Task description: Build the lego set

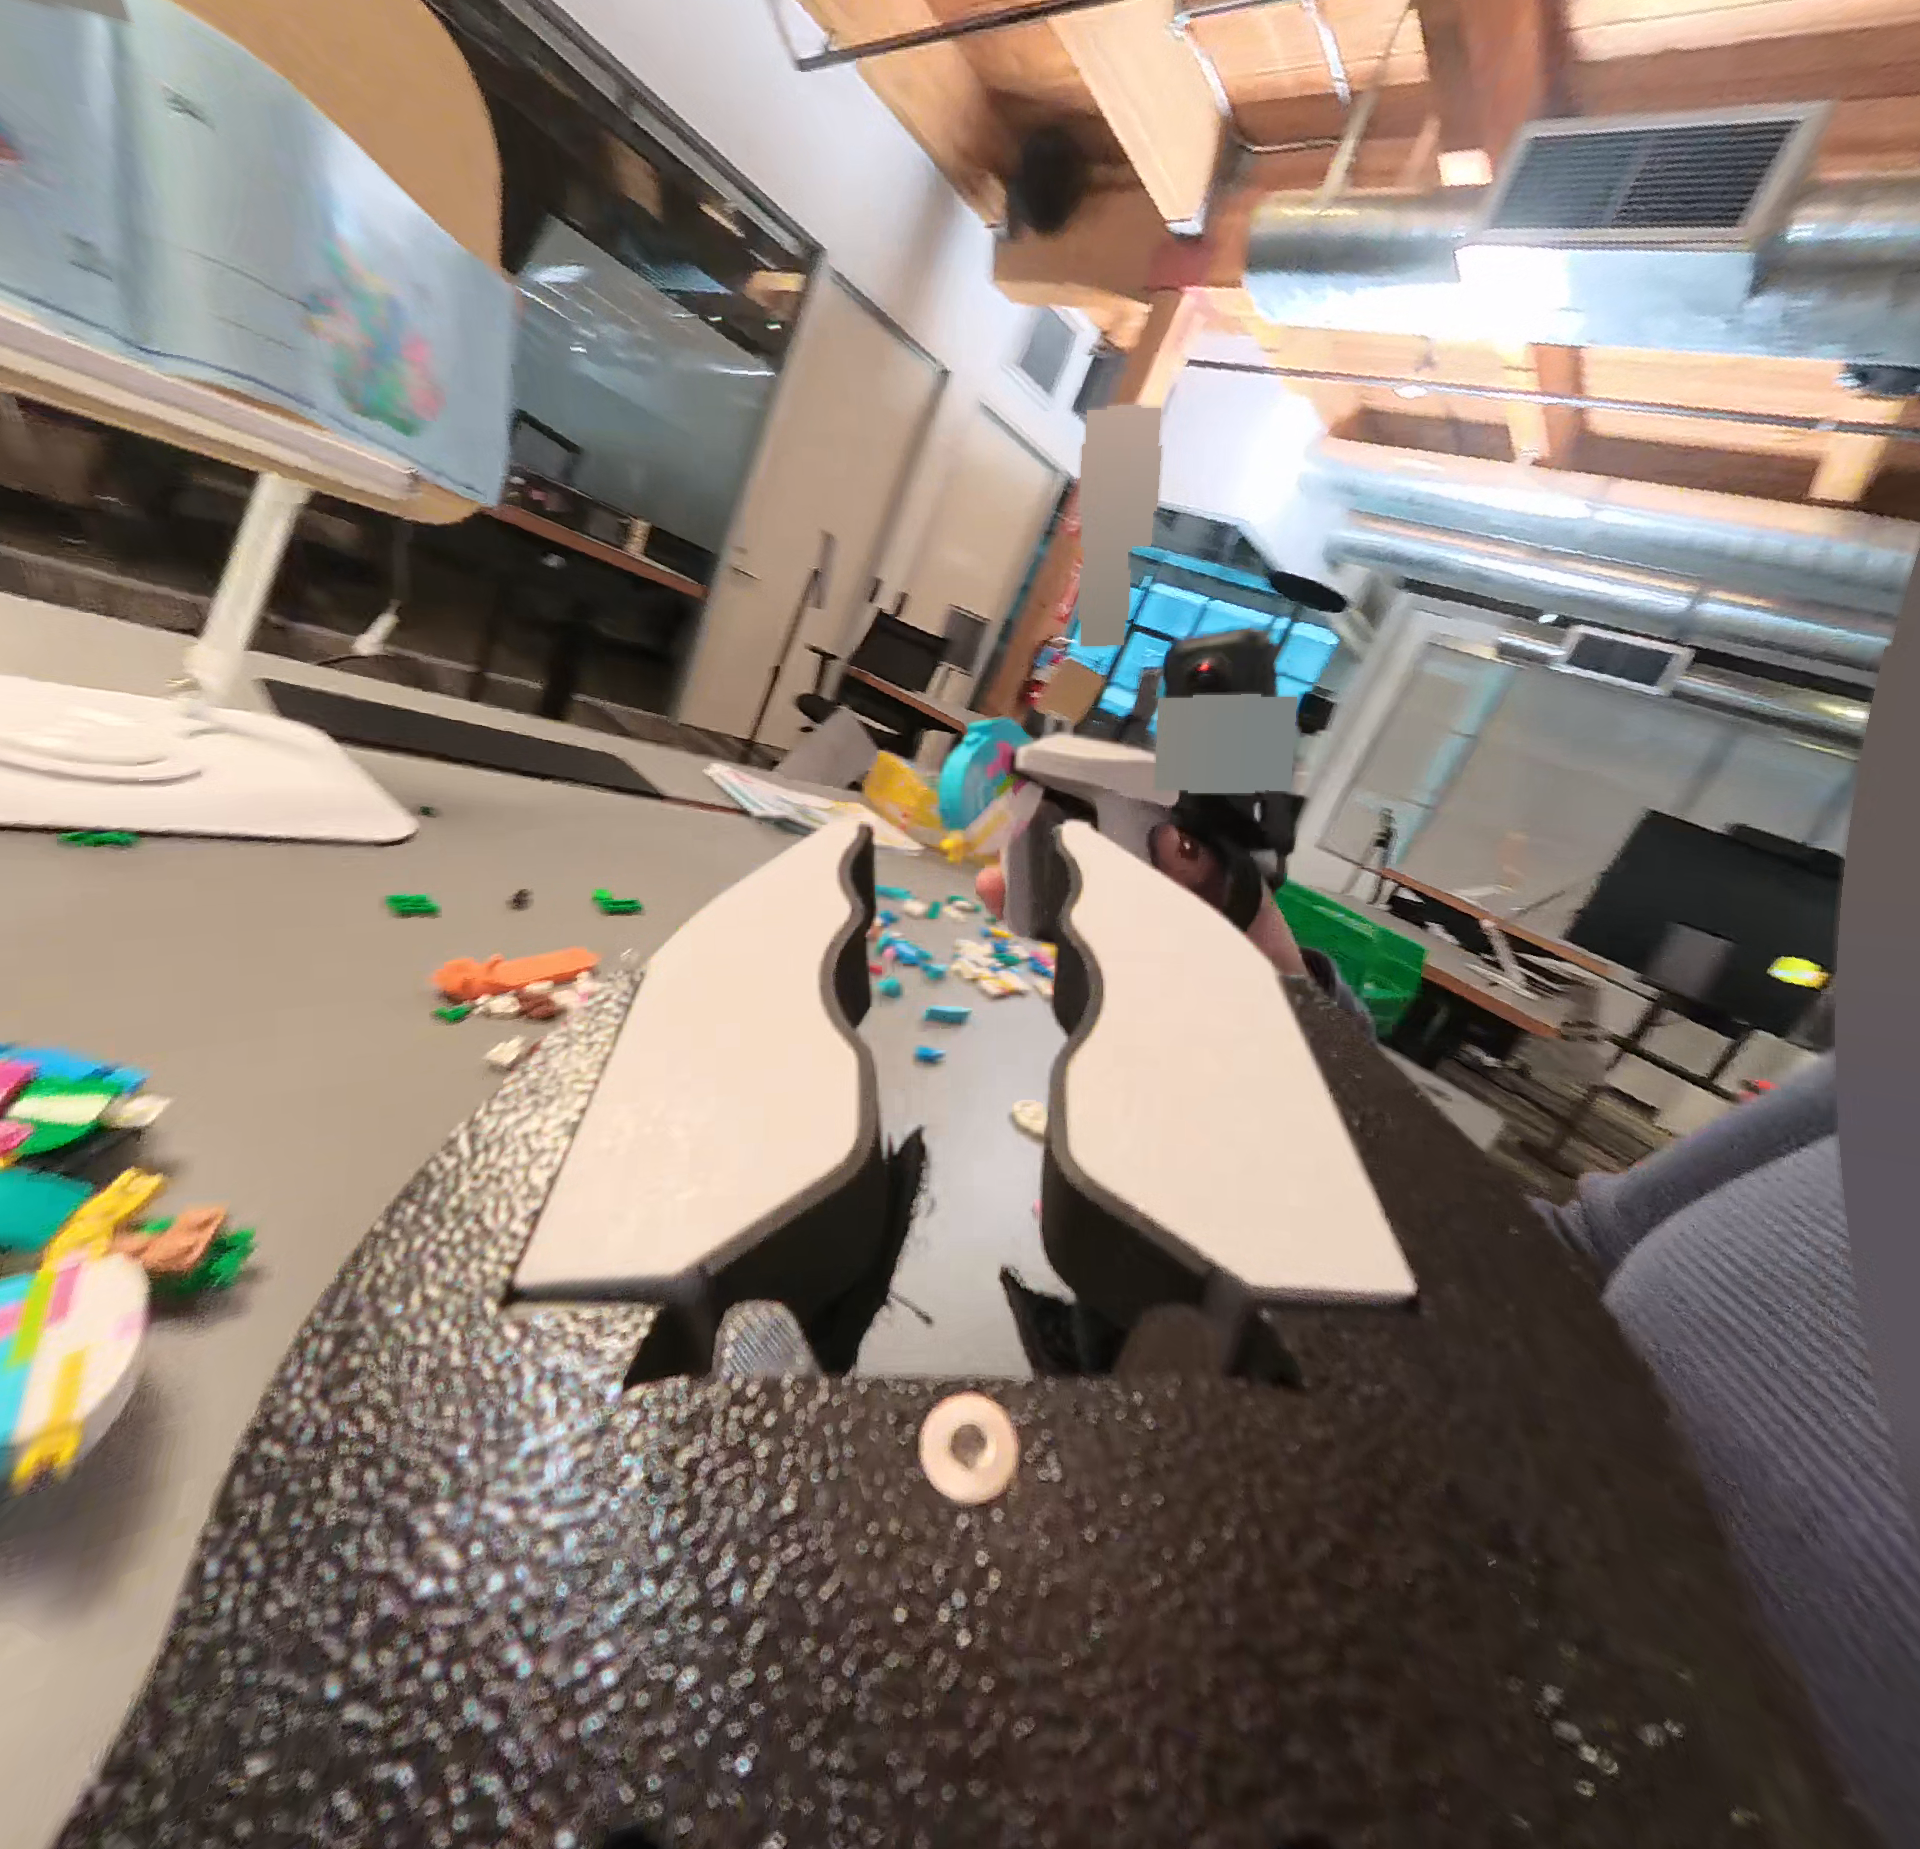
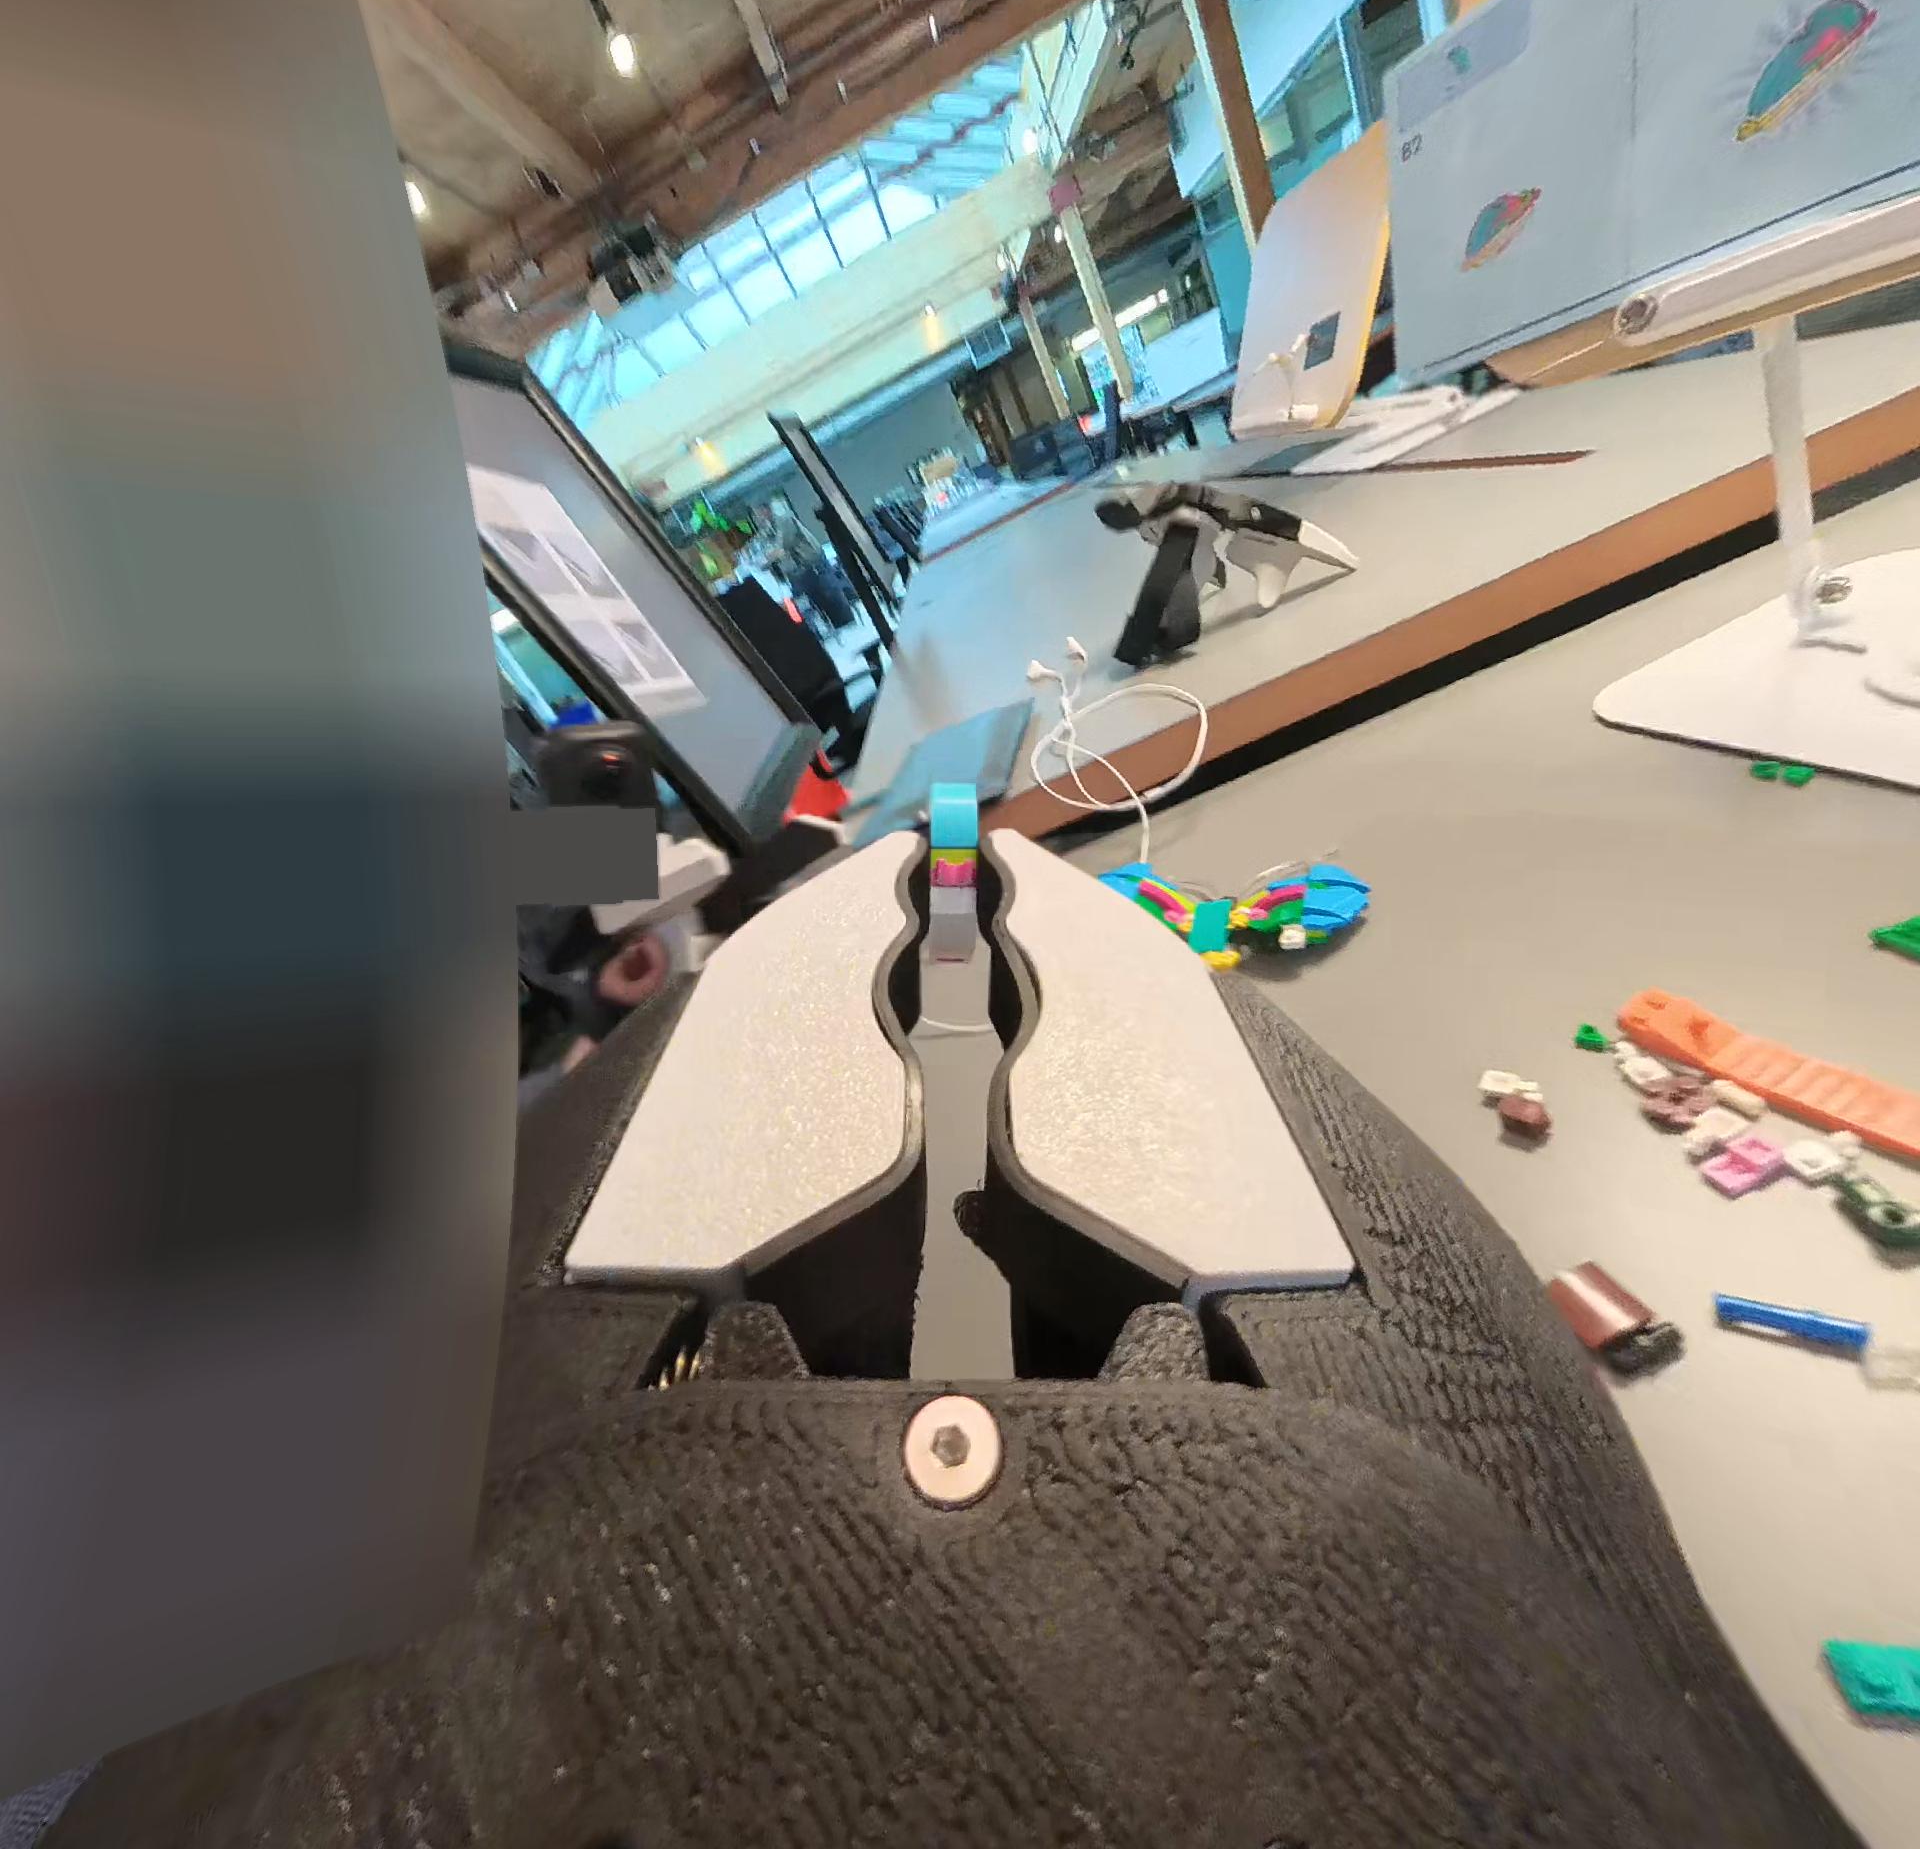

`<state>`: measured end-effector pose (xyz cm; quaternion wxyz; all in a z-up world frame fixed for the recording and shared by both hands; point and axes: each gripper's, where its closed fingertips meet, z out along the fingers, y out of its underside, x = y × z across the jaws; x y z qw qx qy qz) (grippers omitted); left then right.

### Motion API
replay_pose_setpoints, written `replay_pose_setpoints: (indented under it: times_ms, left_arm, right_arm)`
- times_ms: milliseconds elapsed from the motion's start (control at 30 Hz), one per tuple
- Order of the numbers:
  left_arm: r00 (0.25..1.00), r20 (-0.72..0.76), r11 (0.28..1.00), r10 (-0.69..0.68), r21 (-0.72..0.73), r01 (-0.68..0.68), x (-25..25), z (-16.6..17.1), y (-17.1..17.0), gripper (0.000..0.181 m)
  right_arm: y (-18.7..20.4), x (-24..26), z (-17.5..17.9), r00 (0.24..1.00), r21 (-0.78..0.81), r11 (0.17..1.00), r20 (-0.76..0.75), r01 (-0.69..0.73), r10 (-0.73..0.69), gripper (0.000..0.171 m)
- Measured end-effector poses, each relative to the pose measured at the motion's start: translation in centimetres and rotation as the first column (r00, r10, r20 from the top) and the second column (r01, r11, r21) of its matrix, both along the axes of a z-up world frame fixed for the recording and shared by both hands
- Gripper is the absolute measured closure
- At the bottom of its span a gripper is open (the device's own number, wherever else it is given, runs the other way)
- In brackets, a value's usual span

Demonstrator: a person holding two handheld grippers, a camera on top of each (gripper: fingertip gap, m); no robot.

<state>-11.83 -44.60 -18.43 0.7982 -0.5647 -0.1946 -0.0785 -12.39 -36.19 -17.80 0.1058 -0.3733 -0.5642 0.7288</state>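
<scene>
My right gripper (image 2: 956,849) is shut on a small lego assembly (image 2: 951,869) of teal, pink and grey parts, held above the grey table (image 2: 1455,864). The teal top sticks out past the fingertips. My left gripper (image 1: 961,854) is open and empty, raised over scattered small bricks (image 1: 935,958). The right gripper (image 1: 1049,823) also shows beyond it in the left wrist view, with a teal and pink round piece (image 1: 977,776) at its tip. A round pastel assembly (image 1: 62,1363) lies at the left edge. A blue winged assembly (image 2: 1247,906) lies right of my right gripper.
An orange brick separator (image 2: 1787,1072) (image 1: 520,968) lies among small pink, white and brown pieces. Green pieces (image 1: 410,904) lie near a white stand base (image 1: 187,760) that holds the open instruction booklet (image 2: 1714,137). White earphones (image 2: 1122,750) lie by the table's far edge. Left tips to right tips: about 9 centimetres.
</scene>
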Motion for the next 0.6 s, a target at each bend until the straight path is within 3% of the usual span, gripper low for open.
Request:
replay_pose_setpoints:
  times_ms: [200, 333, 467, 600]
  left_arm:
    - [0.996, -0.005, 0.987, 0.085, -0.133, -0.085, 1.8, -3.2, -2.1, 0.15]
    - [0.992, -0.039, 0.973, 0.118, -0.194, -0.123, 2.8, -4.0, -3.1, 0.151]
    - [0.978, -0.123, 0.944, 0.166, -0.266, -0.193, 3.6, -5.1, -3.6, 0.153]
    - [0.981, -0.116, 0.929, 0.154, -0.322, -0.184, 3.7, -6.5, -3.5, 0.153]
  right_arm:
    - [-1.5, -1.2, -2.8, 0.988, 0.245, 0.962, 0.121, -0.124, 0.097, 0.164]
    - [-2.7, -2.0, -4.4, 0.963, 0.452, 0.856, 0.198, -0.253, 0.18, 0.164]
    - [-3.3, -3.3, -7.5, 0.884, 0.667, 0.584, 0.394, -0.463, 0.25, 0.165]
    - [-4.1, -3.5, -10.4, 0.757, 0.686, 0.321, 0.576, -0.653, 0.31, 0.165]
